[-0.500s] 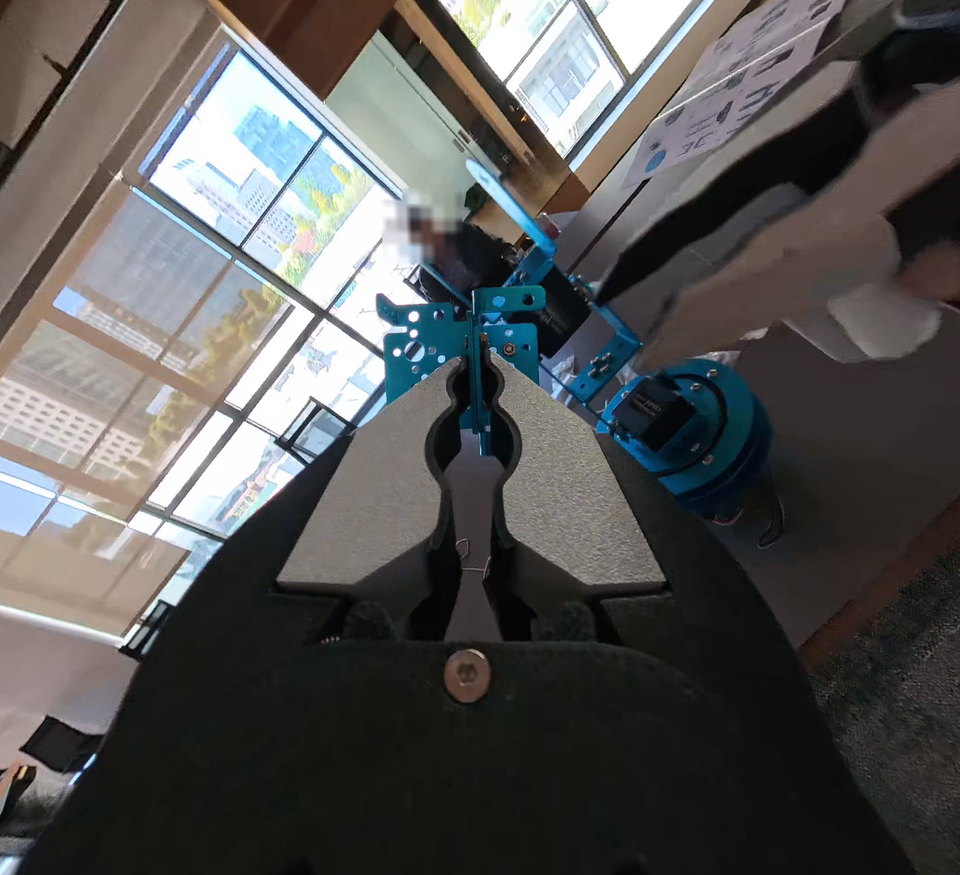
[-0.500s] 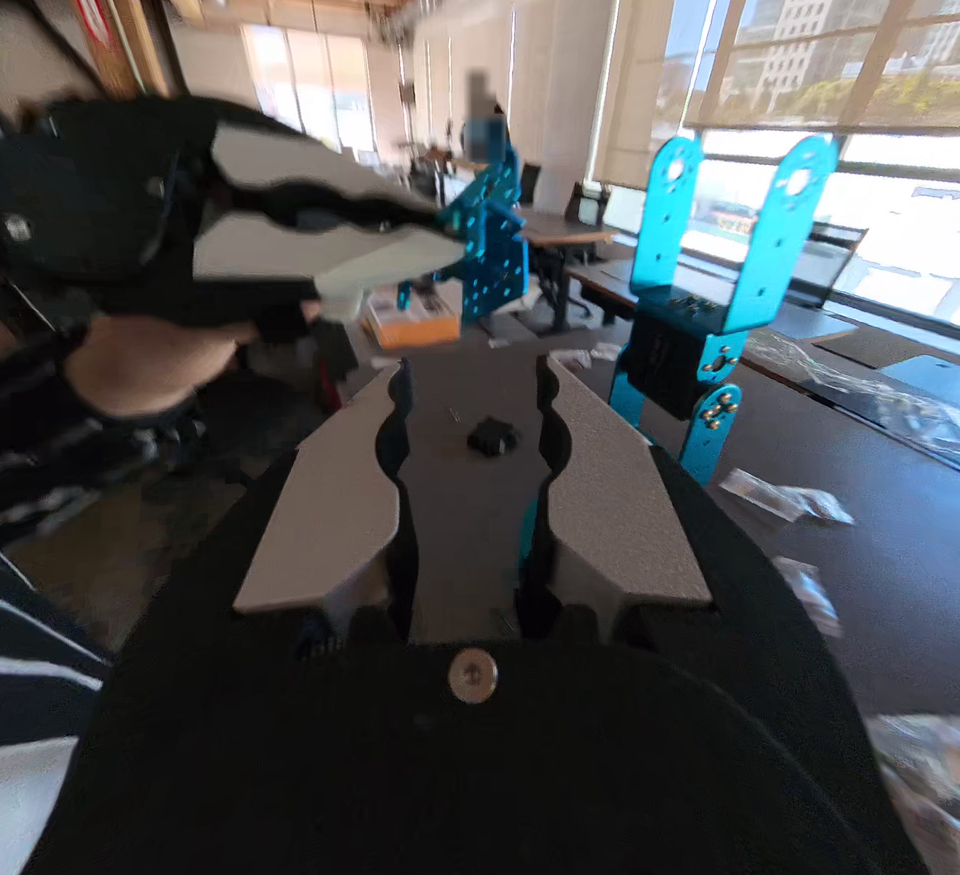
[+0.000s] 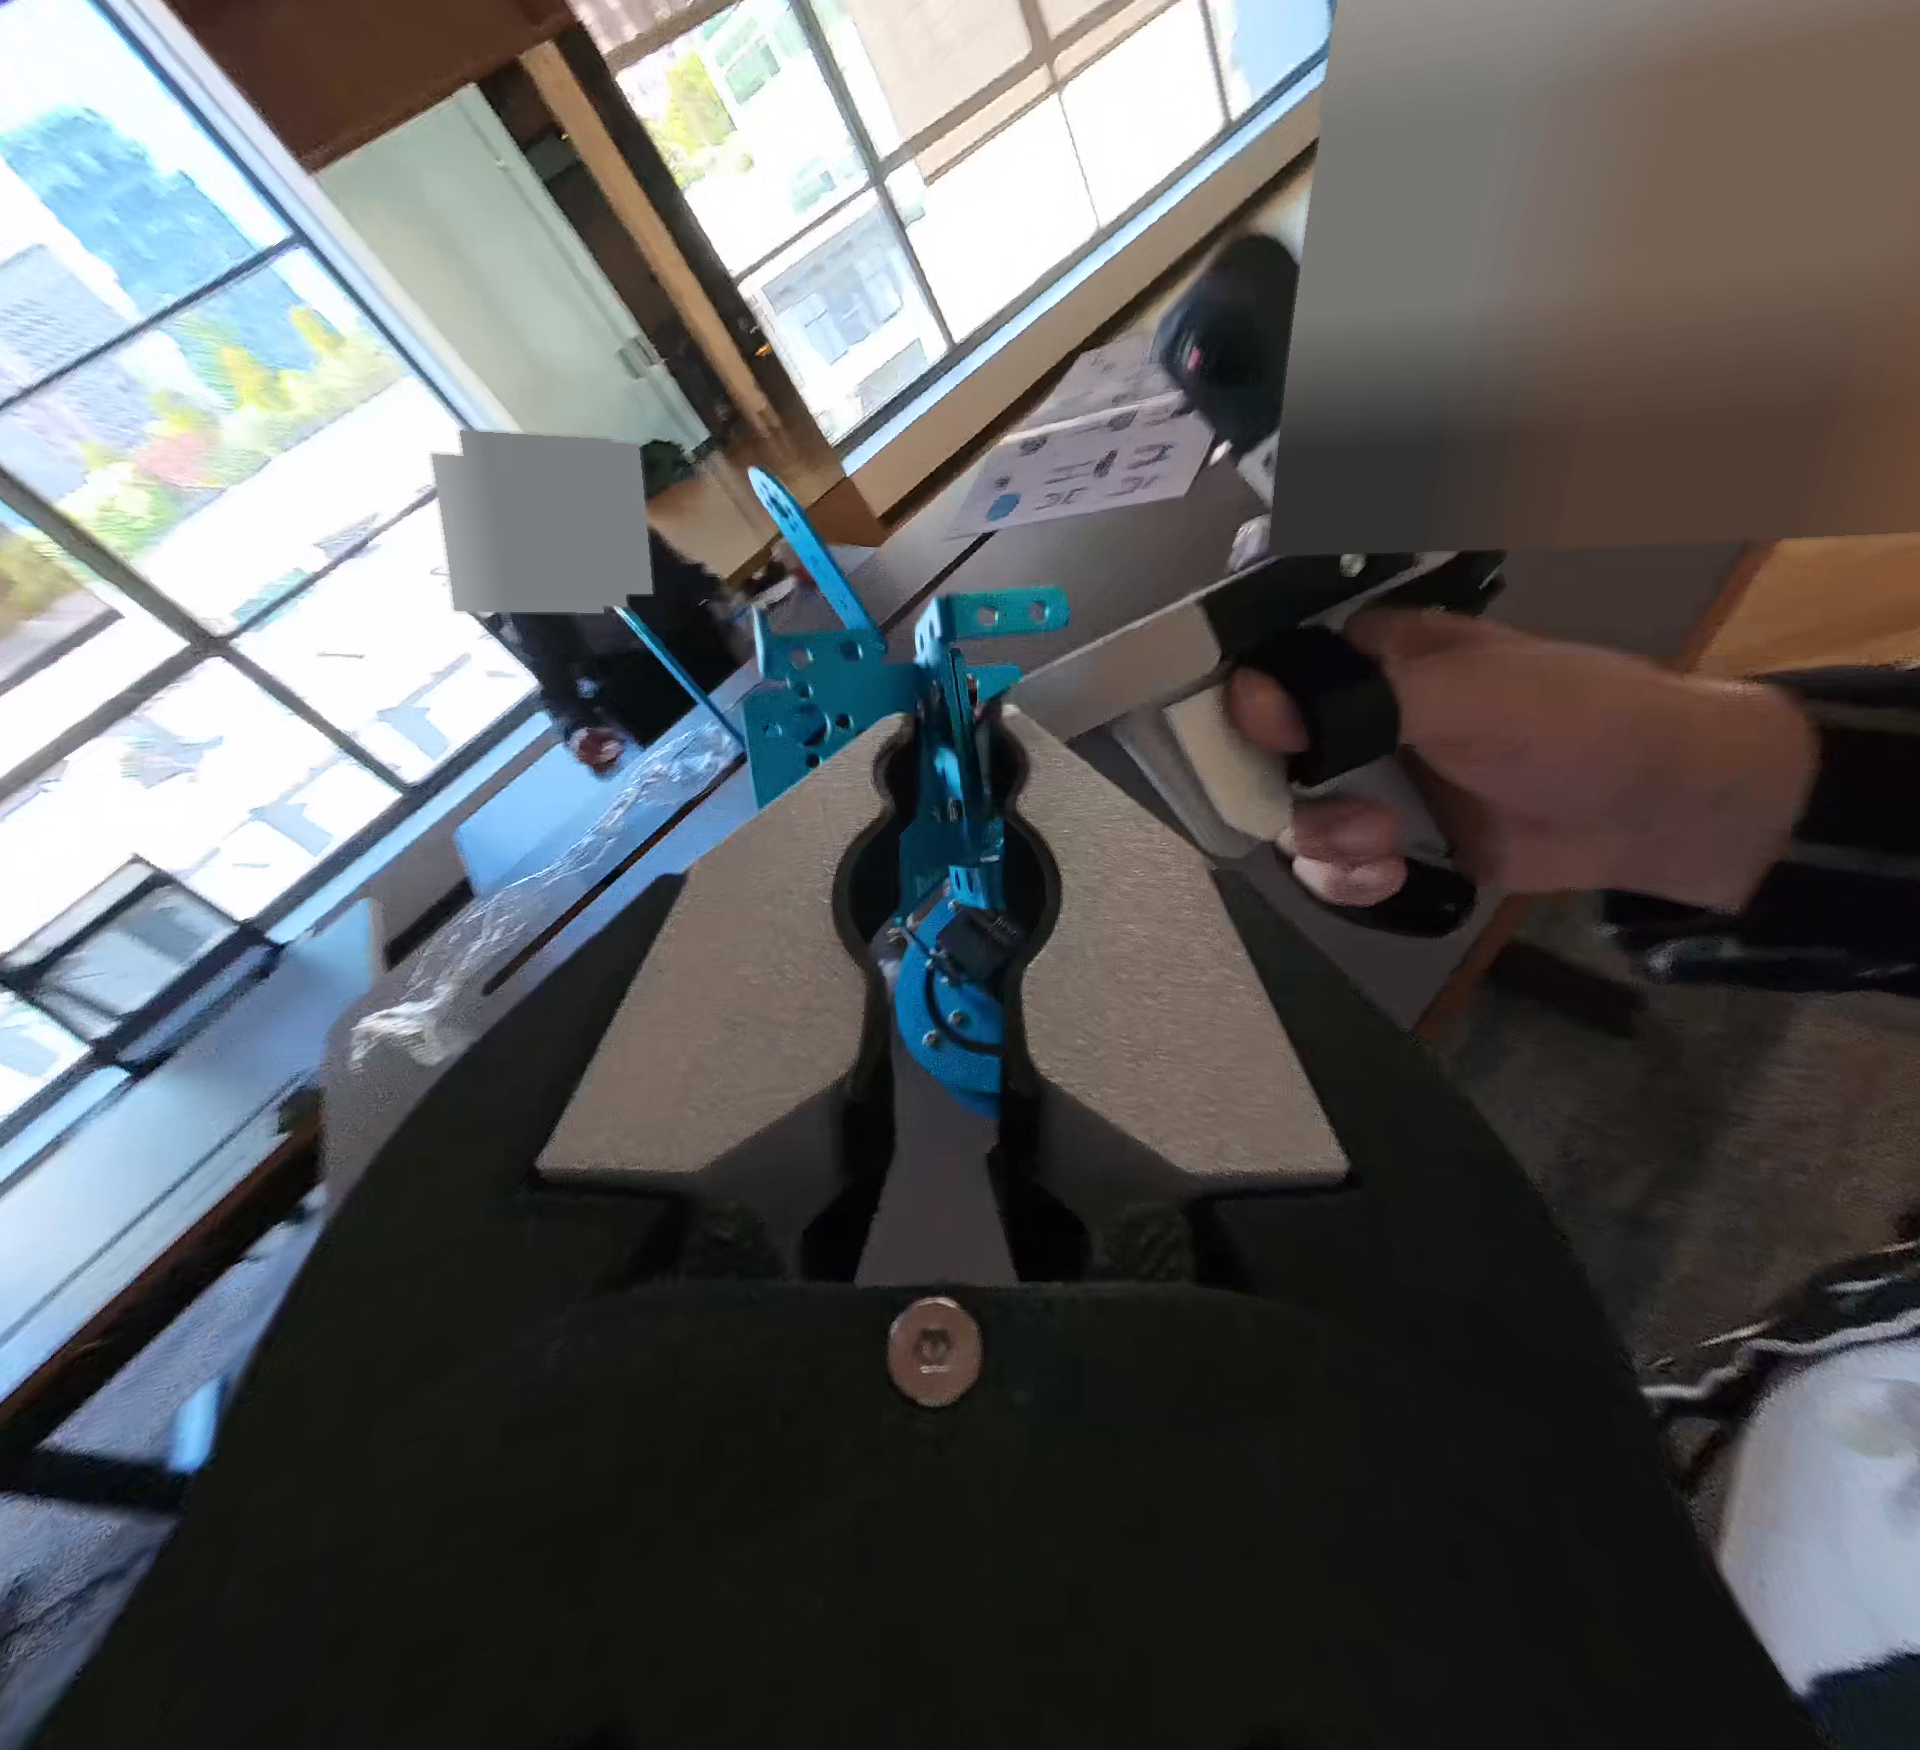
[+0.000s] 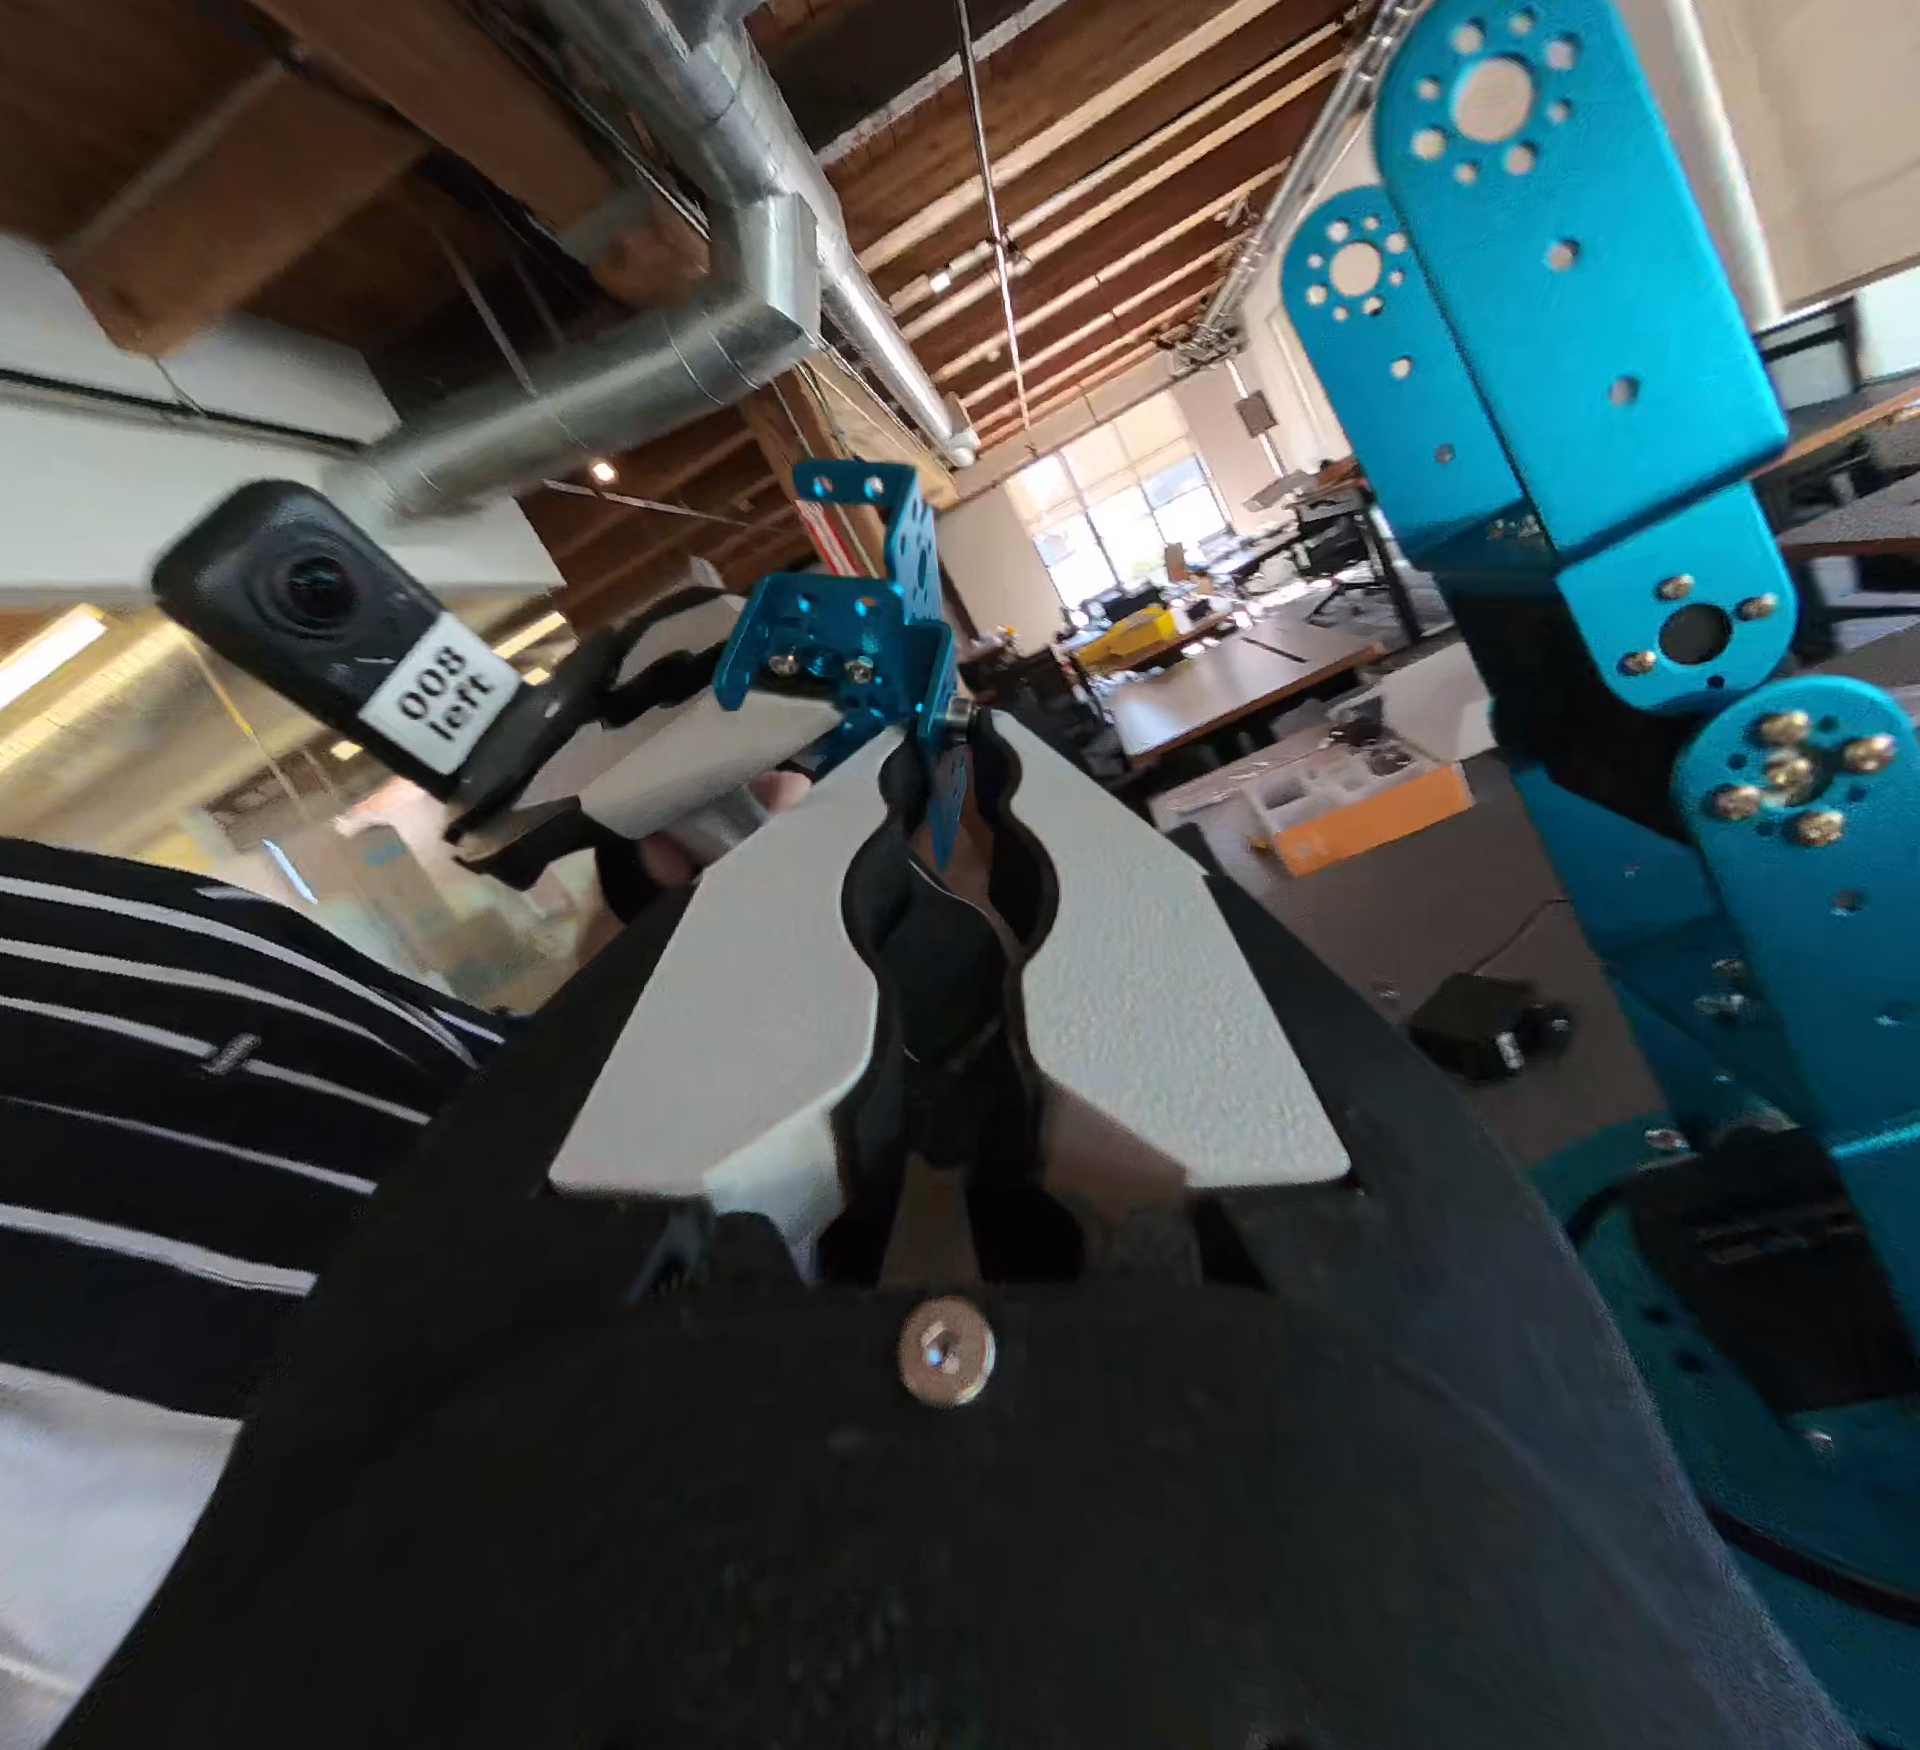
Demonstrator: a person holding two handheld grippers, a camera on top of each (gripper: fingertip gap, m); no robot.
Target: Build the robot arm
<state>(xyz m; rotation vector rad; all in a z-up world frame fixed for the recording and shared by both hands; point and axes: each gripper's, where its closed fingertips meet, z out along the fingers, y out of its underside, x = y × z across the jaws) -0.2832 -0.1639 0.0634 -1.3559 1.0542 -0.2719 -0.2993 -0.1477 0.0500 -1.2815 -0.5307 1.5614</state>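
A small blue metal bracket assembly (image 3: 821,713) with round holes is held in the air between both grippers. My left gripper (image 3: 961,724) is shut on it at the fingertips. In the right wrist view my right gripper (image 4: 951,734) is shut on a thin plate of the same bracket (image 4: 831,640), opposite the left gripper's fingers (image 4: 717,744). The right gripper also shows in the left wrist view (image 3: 1122,672), held by a hand (image 3: 1558,744). A blue robot arm (image 4: 1558,329) stands close on the right; its round base (image 3: 956,1025) shows through the left jaws' gap.
A dark table (image 4: 1403,890) carries an orange box (image 4: 1371,817), a black servo (image 4: 1475,1040), a printed sheet (image 3: 1091,474) and clear plastic bags (image 3: 582,859). A striped sleeve (image 4: 156,1077) is at the left. Another person (image 3: 623,661) stands by the windows. Less than 4 cm separates the two grippers' tips.
My right gripper was open and apart from the bracket; it has tilted up, come to the bracket and shut on it. My left gripper has kept its hold and turned.
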